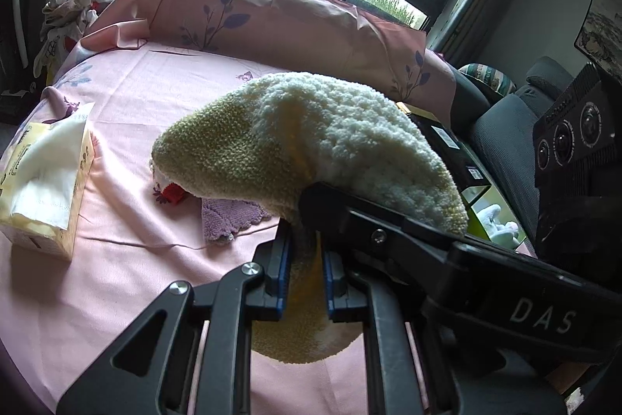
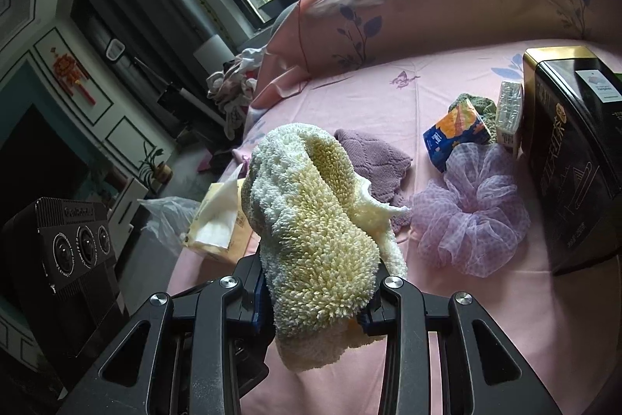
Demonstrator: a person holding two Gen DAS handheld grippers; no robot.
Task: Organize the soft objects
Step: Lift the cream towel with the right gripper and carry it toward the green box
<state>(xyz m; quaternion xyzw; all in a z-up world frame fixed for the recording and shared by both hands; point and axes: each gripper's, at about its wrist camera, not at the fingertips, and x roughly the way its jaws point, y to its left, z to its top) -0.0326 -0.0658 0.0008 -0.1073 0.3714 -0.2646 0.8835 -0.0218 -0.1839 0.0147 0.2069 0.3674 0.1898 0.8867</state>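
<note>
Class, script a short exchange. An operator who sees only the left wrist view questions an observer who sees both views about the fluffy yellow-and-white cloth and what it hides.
Operator: How is the right gripper holding the fluffy cloth?
Observer: Its two fingers pinch the cloth's lower part, and a loose end hangs below them.
Operator: What does the cloth block from me?
Observer: A purple mesh scrunchie lies on the pink bedsheet, beside a black tin.
</note>
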